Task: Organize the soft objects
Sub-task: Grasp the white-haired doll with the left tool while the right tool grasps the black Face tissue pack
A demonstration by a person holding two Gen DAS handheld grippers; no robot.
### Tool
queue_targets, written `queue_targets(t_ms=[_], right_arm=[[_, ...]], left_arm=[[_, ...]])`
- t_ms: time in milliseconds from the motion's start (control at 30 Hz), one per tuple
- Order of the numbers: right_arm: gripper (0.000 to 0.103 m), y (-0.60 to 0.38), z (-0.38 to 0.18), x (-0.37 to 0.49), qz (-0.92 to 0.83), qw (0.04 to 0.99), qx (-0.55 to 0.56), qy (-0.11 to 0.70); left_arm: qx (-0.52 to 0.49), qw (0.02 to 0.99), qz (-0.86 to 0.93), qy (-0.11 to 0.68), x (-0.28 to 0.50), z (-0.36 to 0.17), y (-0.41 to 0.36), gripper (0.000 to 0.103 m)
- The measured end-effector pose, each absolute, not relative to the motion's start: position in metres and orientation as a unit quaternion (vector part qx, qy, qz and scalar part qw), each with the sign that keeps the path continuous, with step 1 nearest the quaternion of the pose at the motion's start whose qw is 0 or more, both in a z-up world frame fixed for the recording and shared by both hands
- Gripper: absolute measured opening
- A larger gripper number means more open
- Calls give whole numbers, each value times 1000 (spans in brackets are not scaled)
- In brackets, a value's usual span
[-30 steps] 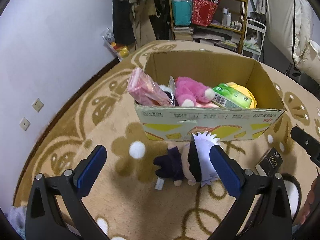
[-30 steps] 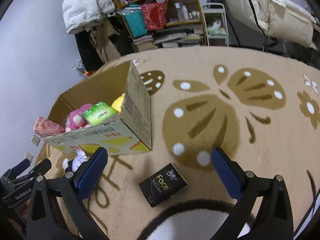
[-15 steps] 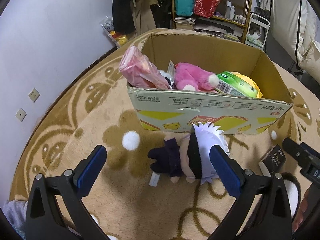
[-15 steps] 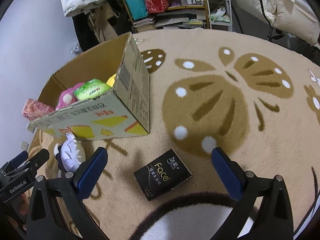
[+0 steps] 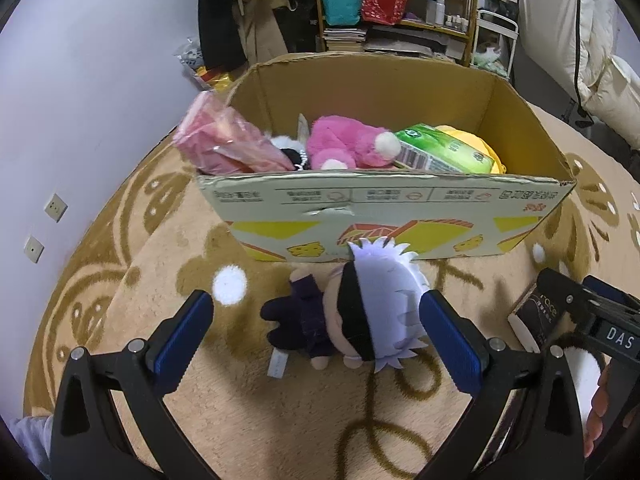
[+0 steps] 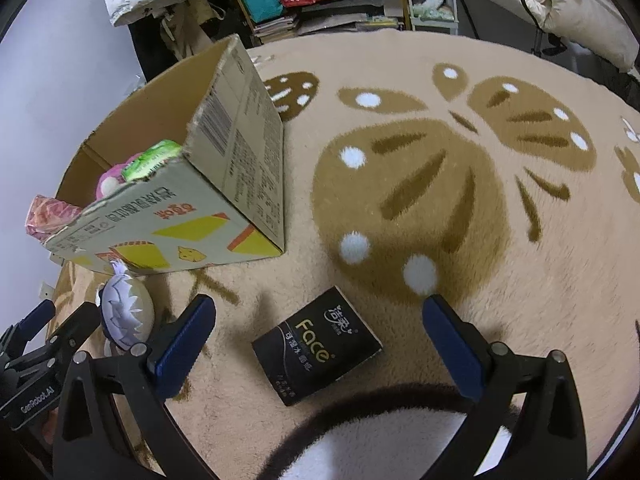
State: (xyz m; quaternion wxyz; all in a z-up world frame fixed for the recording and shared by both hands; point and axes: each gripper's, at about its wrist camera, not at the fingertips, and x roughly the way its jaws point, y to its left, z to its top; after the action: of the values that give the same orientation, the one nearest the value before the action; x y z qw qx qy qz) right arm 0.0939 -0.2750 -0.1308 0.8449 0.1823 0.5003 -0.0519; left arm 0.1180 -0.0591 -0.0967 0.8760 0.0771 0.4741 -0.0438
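Setting: patterned tan carpet (image 6: 460,208), with an open cardboard box (image 5: 384,208) standing toward its far edge, in front of cluttered shelves.

Box contents: already holding a pink plush toy (image 5: 348,144), a green tissue pack (image 5: 444,152), a yellow soft item mostly hidden behind that pack, and a pink plastic-wrapped bundle (image 5: 224,140) leaning over the left corner of the rim; apparently the collecting place for the soft things.

Plush doll: white-haired, dark-clothed figure (image 5: 352,320) lying on its side on the carpet, its hair touching or just short of the box's near wall; not yet in the box.

Left gripper: (image 5: 316,336) hanging over the doll with blue pads wide apart, right pad (image 5: 448,344) close against the hair, left pad well clear of the body; seemingly lined up to straddle the doll before squeezing, nothing held.

Black tissue pack: flat packet marked "Face" (image 6: 316,344) lying on the carpet near the box's right front corner, apart from the doll.

Right gripper: (image 6: 316,348) poised above the black pack, fingers spread wide and empty, the pack framed between them; looks aimed at a pickup of its own.

Stage: likely mid-task, two items still loose on the carpet, both within reach of a spread claw.

Risk: a soft, rounded head may slip sideways if pinched off-centre.
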Motion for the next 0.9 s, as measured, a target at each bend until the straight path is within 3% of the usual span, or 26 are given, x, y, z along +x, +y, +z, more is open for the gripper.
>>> queue_targets(t_ms=[900], right_arm=[[103, -274, -153, 104, -54, 818, 194, 539]], left_arm=[[158, 855, -43, 493, 127, -134, -97, 102]])
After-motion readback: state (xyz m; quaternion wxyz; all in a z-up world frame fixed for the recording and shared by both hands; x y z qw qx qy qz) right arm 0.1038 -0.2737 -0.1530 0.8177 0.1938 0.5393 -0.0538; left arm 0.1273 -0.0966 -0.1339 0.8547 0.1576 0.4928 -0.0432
